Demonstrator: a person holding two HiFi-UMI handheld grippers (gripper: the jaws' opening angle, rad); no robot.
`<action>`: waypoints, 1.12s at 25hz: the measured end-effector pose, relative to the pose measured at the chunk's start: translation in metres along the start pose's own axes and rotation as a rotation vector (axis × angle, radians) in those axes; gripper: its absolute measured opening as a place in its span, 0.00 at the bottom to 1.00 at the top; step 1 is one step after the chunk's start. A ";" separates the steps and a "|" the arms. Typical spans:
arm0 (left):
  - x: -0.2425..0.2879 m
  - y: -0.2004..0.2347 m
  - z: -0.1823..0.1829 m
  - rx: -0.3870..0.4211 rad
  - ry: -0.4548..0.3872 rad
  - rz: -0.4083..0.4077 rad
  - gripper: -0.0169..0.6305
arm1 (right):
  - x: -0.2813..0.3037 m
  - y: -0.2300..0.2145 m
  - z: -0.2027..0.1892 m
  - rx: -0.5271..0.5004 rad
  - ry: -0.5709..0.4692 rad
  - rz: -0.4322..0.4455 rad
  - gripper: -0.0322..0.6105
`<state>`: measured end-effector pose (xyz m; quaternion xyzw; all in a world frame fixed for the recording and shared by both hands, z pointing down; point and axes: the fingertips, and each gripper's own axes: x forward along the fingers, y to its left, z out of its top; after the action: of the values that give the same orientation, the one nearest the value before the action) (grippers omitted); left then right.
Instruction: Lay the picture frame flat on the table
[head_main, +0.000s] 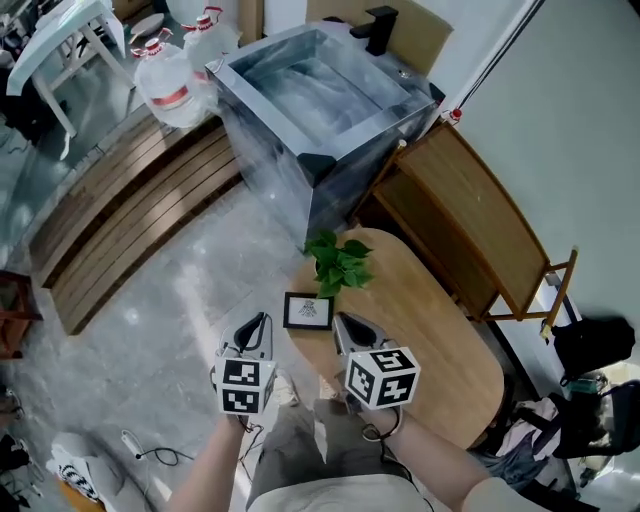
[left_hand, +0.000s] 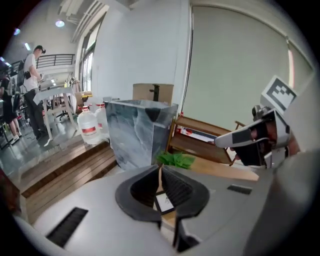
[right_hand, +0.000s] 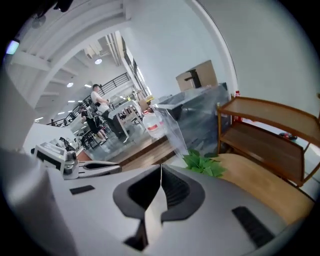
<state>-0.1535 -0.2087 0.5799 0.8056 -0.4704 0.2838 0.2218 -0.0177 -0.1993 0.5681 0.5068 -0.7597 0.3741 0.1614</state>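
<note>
Nearest the head camera are the person's two forearms, each carrying a gripper with its marker cube turned upward. The left gripper (head_main: 258, 325) hangs over the floor just off the rounded end of the wooden table (head_main: 430, 345). The right gripper (head_main: 345, 325) hovers over the tabletop. Each gripper's own view shows its jaws pressed together at the tips with nothing between them.

The picture frame (head_main: 308, 311), dark-edged around a pale print, sits on the table close to the near-left edge. It lies ahead of both grippers, between their tips, and touches neither. From above it is hard to tell whether it stands propped or leans back. The left gripper view only glimpses it low down, below the closed jaws. A leafy green plant (head_main: 338, 262) sits just behind it. Beyond the table stand a grey marble-look cabinet (head_main: 320, 110) and a wooden shelf unit (head_main: 470, 220).

The main hazard appears to be the table edge. The frame is so close to it that a nudge from a closed tip toward the person could slide it off onto the floor. With both pairs of jaws shut, any contact would be a push and not a hold, so the frame could topple uncontrolled and slap down on its glass. Tipped away from the person, it would likely land on the plant leaves and not lie flat.
</note>
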 end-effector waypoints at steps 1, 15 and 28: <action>-0.013 0.000 0.013 0.001 -0.023 0.007 0.05 | -0.012 0.009 0.011 -0.018 -0.016 0.013 0.05; -0.186 -0.008 0.155 0.063 -0.295 0.082 0.05 | -0.165 0.129 0.135 -0.305 -0.255 0.168 0.05; -0.299 -0.053 0.226 0.169 -0.503 0.077 0.05 | -0.269 0.189 0.195 -0.539 -0.433 0.168 0.05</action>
<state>-0.1696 -0.1364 0.2084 0.8480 -0.5156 0.1212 0.0189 -0.0433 -0.1290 0.1933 0.4491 -0.8868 0.0563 0.0933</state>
